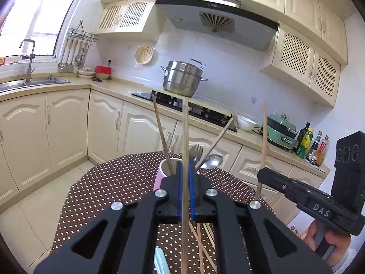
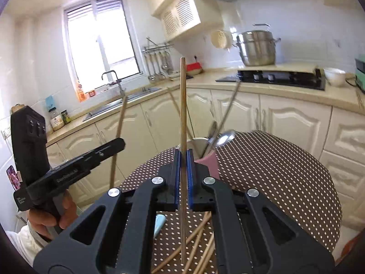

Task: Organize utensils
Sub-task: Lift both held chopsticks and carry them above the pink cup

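Round table (image 2: 273, 171) covered in a brown cloth with small white dots. Standing on it toward the far side: a pink-and-white cylindrical cup (image 2: 211, 159), upright, holding a metal spoon, a fork and a few wooden chopsticks. On the near side, a loose pile of wooden chopsticks (image 2: 200, 239) lying crossed over one another on the cloth. Just left of the pile, a pale blue object (image 2: 159, 223), mostly hidden, can't tell what.

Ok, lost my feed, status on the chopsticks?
Left gripper shut on one chopstick, right gripper shut on another. Pink cup ahead, holding utensils. Loose chopsticks on table.
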### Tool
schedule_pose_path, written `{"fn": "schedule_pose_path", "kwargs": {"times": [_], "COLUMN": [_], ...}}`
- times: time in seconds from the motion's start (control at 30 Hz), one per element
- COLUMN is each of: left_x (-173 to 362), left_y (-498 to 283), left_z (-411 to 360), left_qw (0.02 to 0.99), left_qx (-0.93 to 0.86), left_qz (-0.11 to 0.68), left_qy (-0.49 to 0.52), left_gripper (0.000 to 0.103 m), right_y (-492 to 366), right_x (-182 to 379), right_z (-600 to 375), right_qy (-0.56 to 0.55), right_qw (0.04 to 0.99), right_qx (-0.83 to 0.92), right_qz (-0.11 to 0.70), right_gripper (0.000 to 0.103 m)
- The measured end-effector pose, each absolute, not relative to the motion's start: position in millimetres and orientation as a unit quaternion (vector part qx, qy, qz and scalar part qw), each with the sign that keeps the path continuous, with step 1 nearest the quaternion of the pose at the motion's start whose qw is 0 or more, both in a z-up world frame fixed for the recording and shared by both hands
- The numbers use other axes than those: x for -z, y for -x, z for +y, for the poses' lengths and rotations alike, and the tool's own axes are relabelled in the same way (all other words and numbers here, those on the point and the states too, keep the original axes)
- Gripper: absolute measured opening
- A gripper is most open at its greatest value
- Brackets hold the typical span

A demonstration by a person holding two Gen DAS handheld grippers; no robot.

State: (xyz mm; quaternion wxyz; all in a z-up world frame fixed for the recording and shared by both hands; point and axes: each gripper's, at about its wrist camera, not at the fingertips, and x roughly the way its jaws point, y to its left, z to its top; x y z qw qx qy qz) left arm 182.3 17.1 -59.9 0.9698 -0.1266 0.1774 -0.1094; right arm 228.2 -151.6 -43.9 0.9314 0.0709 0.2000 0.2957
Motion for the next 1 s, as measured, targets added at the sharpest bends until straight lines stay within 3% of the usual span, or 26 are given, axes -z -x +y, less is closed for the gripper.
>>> {"fn": "schedule_pose_path", "kwargs": {"times": [1.0], "left_x": [16], "left_y": [-222], "left_z": [16], "left_qw": [0.983], "left_qx": [0.115], "left_qz": [0.100], "left_qy": [0.102], "left_gripper": [0.005], "right_y": [-256], "right_x": [1], "right_z": [-129], "right_qy": [-0.110], "right_qw": [0.940], "right_qx": [-0.310], "right_qz": [0.096], "right_gripper": [0.006]}}
